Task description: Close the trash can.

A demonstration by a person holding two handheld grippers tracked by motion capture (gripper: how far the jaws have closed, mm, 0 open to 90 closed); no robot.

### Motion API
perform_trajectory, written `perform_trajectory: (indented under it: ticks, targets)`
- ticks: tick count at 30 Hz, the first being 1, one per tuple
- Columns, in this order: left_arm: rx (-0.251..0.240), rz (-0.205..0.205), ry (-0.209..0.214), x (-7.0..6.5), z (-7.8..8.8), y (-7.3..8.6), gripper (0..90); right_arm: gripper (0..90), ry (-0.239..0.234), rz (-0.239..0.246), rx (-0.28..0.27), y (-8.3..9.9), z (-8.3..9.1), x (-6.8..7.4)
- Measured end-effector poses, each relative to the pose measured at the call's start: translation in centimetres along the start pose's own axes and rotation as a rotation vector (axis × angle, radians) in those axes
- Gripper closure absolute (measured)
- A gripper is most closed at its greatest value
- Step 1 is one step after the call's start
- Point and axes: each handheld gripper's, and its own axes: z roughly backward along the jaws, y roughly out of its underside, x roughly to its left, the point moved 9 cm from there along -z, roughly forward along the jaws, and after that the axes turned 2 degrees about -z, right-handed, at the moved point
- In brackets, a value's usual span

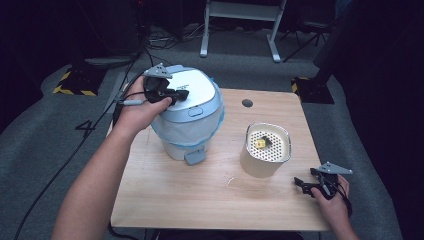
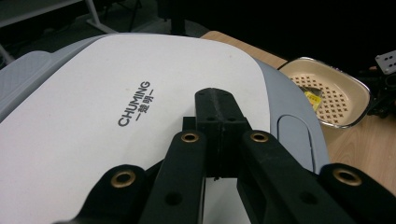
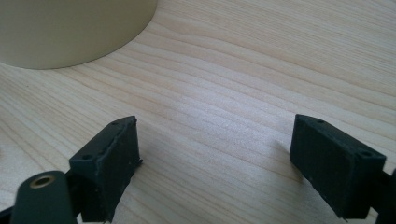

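A white pedal bin (image 1: 192, 122) with a blue-grey rim and a pale blue liner stands at the table's back left. Its flat lid (image 2: 116, 93) reads CHUMING. My left gripper (image 1: 184, 93) (image 2: 217, 100) lies over the lid's top, shut, with nothing between its jaws. A cream container (image 1: 265, 150) (image 2: 327, 91) with a perforated insert stands to the bin's right, with a small yellow piece (image 1: 260, 143) (image 2: 312, 97) inside. My right gripper (image 1: 300, 184) (image 3: 215, 140) sits low over the wood at the front right, open and holding nothing, and the cream container (image 3: 70, 28) is just beyond it.
The wooden table (image 1: 200, 200) has a small dark hole (image 1: 247, 103) near its back edge. The bin's grey pedal (image 1: 194, 157) sticks out toward me. Cables trail off the table's left side. A white metal stand (image 1: 240, 25) is on the floor behind.
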Motion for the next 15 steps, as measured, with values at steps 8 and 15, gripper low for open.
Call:
perform_trajectory:
  ticks: [8, 15]
  targets:
    - [0.052, -0.055, -0.027, -0.16, -0.09, -0.23, 90.0, 15.8, 0.000, 0.000, 0.000, 0.00, 0.00, 0.00]
    - [0.092, -0.087, -0.047, -0.33, -0.16, -0.39, 90.0, 15.8, 0.000, 0.000, 0.000, 0.00, 0.00, -0.01]
